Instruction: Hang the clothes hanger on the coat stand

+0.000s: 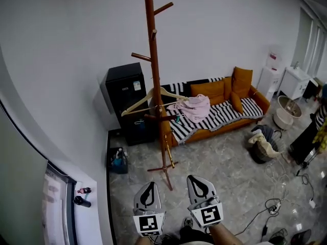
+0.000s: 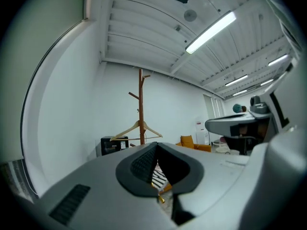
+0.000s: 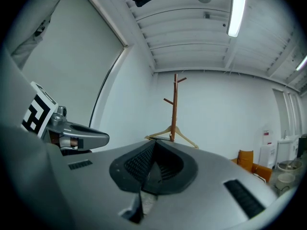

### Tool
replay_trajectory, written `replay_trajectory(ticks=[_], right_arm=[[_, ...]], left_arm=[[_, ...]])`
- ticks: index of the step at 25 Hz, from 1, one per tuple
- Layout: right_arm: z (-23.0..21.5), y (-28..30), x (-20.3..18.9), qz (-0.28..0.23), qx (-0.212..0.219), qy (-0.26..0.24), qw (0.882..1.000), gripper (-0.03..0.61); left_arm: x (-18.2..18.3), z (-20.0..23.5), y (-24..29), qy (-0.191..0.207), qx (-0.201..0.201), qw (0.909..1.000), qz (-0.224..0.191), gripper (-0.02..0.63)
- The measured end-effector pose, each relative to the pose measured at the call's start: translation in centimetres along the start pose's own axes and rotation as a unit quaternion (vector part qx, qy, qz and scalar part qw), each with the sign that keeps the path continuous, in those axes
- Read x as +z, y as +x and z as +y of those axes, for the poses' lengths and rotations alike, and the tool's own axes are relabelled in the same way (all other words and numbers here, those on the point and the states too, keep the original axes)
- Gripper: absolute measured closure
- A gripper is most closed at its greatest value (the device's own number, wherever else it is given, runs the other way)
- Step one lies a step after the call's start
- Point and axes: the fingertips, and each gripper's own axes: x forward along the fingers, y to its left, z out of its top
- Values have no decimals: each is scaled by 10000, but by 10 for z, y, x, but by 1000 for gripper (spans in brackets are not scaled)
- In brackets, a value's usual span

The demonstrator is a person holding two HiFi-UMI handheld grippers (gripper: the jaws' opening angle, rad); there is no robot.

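The hanger (image 1: 153, 97) hangs on the coat stand (image 1: 151, 45) at 12 o'clock. The left gripper (image 1: 148, 194) and right gripper (image 1: 200, 187) have their fingers closed and empty. The job looks done; back away level, clear of the stand.

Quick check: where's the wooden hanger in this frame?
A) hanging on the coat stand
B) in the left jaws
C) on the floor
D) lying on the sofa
A: the wooden hanger hangs from a peg on the coat stand, while the left gripper and right gripper sit well short of it, jaws shut on nothing.
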Motion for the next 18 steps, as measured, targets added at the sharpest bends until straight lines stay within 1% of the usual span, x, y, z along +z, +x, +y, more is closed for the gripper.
replay_trajectory(ticks=[5,7,10,18], right_arm=[[0,-4,12,-7,-85,260,9996,575],[-4,-1,19,-73,-83,190,9998,574],[-8,3,26,-186,-45,16,9998,574],[-2,-3,29,-276,65,-22,9996,575]], left_arm=[[15,-3,-4,-129,-71,9996,-224,604],[22,-1,-3,-153,-63,9994,-302,604],[31,3,-1,-69,-6,9992,-406,604],[31,-1,-7,13,-97,9993,-360,604]])
